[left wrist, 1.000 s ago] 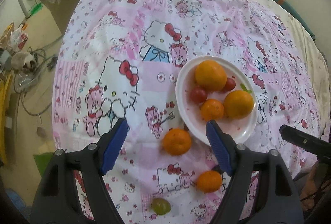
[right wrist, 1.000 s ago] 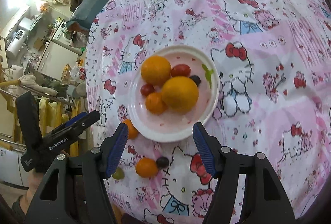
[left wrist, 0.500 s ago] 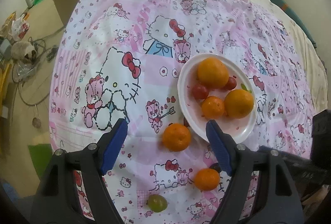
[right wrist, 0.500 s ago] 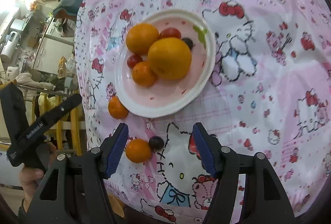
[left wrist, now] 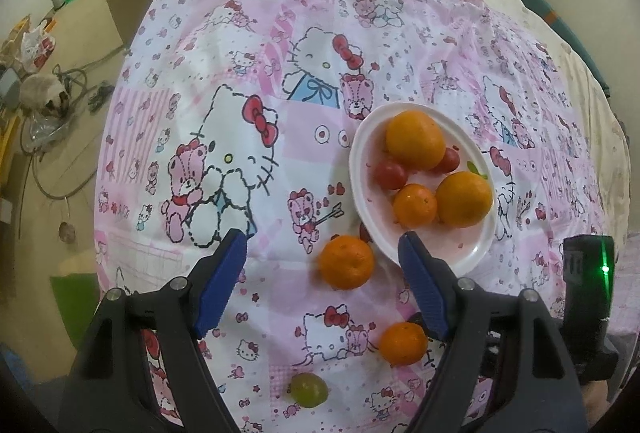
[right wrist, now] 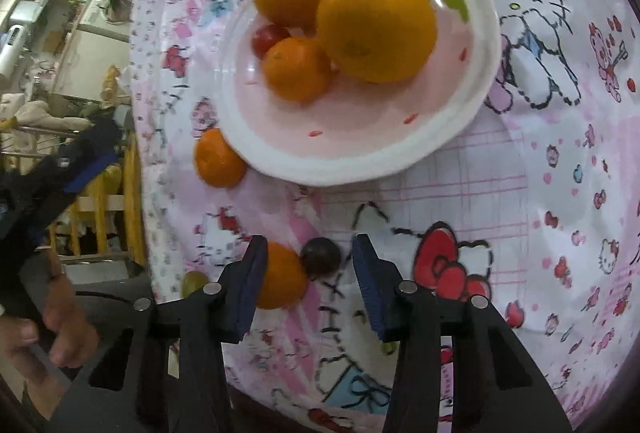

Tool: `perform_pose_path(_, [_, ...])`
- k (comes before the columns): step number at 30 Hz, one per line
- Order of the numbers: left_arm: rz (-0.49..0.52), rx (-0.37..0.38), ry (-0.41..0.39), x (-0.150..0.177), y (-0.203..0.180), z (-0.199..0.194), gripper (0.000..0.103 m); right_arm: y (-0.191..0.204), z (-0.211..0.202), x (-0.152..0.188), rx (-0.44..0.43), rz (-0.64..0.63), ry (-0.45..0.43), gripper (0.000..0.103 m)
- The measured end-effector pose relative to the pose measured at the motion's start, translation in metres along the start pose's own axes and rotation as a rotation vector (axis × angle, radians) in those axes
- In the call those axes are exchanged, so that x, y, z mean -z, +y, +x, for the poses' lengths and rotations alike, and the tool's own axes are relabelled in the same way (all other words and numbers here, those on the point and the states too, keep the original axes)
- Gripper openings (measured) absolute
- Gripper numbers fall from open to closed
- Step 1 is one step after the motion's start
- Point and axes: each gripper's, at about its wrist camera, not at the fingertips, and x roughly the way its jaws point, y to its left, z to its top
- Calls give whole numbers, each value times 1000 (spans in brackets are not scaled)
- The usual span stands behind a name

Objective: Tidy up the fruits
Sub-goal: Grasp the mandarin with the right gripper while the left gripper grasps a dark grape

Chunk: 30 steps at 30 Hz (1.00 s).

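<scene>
One tablecloth [left wrist: 248, 81] is carrying one plate [left wrist: 360, 137] that is holding two oranges [left wrist: 416, 140], one tangerine [left wrist: 414, 204] and two tomatoes [left wrist: 390, 174]. Two tangerines [left wrist: 346, 262], one dark grape [right wrist: 320, 258] and one green grape [left wrist: 308, 390] are lying beside it. The left gripper [left wrist: 322, 253] and right gripper [right wrist: 310, 257] are hovering, jaws apart and empty.

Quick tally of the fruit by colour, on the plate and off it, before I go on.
Orange: 5, three on the plate, namely, and two off it
Red: 2, both on the plate
Green: 1, off the plate
Dark: 1, off the plate
Total: 9
</scene>
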Motion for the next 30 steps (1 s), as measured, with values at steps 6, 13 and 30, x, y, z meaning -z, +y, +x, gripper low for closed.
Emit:
perform_pose_path(6, [-16,-9,6,1,5,2,75,16,7,9,-32,-13,48,46])
perform_pose_path(13, [10,-28,3,2,1,5,75,26,23,4,26,-52,68,47])
perform_pose_path(30, [37,-30,50,21,-14,12,75,8,-55,2,-41,-60,-132,40])
